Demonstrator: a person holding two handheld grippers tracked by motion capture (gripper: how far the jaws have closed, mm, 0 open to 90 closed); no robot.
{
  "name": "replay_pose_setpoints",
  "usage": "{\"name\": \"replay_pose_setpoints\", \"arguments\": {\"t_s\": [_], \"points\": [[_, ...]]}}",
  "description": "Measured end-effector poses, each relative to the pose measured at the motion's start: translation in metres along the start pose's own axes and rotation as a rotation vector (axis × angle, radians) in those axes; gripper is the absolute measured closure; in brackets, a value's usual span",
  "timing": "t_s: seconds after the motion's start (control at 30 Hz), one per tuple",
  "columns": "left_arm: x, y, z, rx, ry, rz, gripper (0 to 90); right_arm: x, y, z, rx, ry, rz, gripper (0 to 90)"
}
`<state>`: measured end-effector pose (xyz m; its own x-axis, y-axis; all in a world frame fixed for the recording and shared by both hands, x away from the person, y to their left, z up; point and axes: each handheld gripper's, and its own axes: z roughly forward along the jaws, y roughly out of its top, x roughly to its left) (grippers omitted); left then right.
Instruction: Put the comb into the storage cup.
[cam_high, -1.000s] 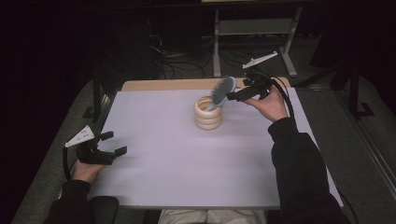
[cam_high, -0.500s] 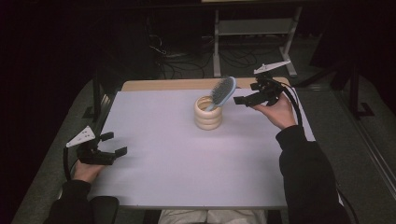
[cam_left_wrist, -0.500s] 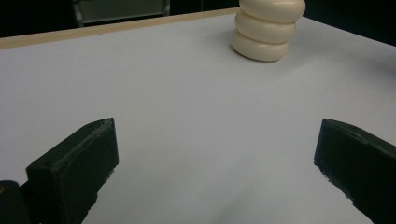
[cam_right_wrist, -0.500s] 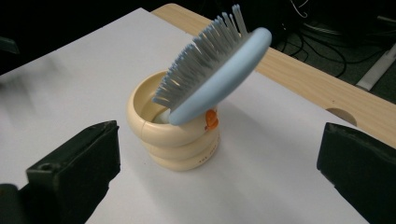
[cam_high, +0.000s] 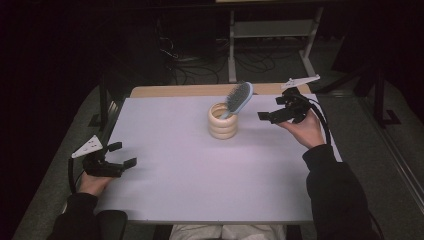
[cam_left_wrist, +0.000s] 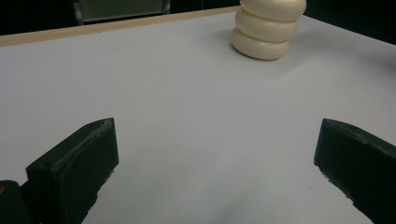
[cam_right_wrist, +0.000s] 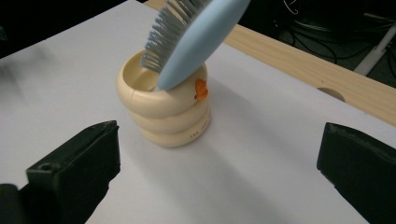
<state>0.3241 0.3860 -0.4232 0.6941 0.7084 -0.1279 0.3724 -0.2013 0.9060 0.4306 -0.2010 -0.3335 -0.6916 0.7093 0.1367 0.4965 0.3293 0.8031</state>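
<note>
Hairbrush stands handle-down in cream ringed holder, toward the far edge of the counter, a little right of centre. Brush head leans out over the holder rim toward the far right corner; bristles face left in the high view. Holder upright, three stacked rings, small orange mark on the side seen in the right gripper view.

Right gripper held off the counter, just right of the holder, apart from the brush; fingers spread wide, nothing between them. Left gripper low at the near left edge, well apart from the holder; fingers spread, empty.

Risks, as judgement:
- Brush is top-heavy and tilted. A knock on the head from the right gripper could lever the holder over or flip the brush out.
- Holder looks light, on a smooth sheet; a sideways nudge could slide or tip it toward the far edge, where bare wood strip shows.
- Right gripper's cable loops near the wrist; a sweep toward the holder might drag it across.

Surroundings: white sheet covers most of the counter, otherwise bare. Nothing lies between either gripper and the holder. Beyond the far edge, dark floor with cables and a metal frame
</note>
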Motion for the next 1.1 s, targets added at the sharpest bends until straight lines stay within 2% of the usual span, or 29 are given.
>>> {"name": "replay_pose_setpoints", "arguments": {"t_s": [0.4, 0.63, 0.9, 1.1], "points": [[-0.001, -0.002, -0.001, -0.006, -0.003, -0.011, 0.0, -0.004, -0.022, -0.010, -0.017, -0.001, 0.018, 0.0], [-0.001, -0.002, -0.001, -0.012, -0.002, -0.010, 0.0, -0.002, -0.035, -0.013, -0.012, -0.006, -0.003, 0.0], [-0.001, -0.001, -0.003, -0.023, 0.000, -0.007, 0.0, 0.003, -0.046, -0.019, -0.039, -0.036, -0.009, 0.0], [-0.001, 0.000, -0.004, -0.026, 0.001, -0.004, 0.0, 0.006, -0.055, -0.021, -0.033, -0.035, -0.018, 0.0]]}}
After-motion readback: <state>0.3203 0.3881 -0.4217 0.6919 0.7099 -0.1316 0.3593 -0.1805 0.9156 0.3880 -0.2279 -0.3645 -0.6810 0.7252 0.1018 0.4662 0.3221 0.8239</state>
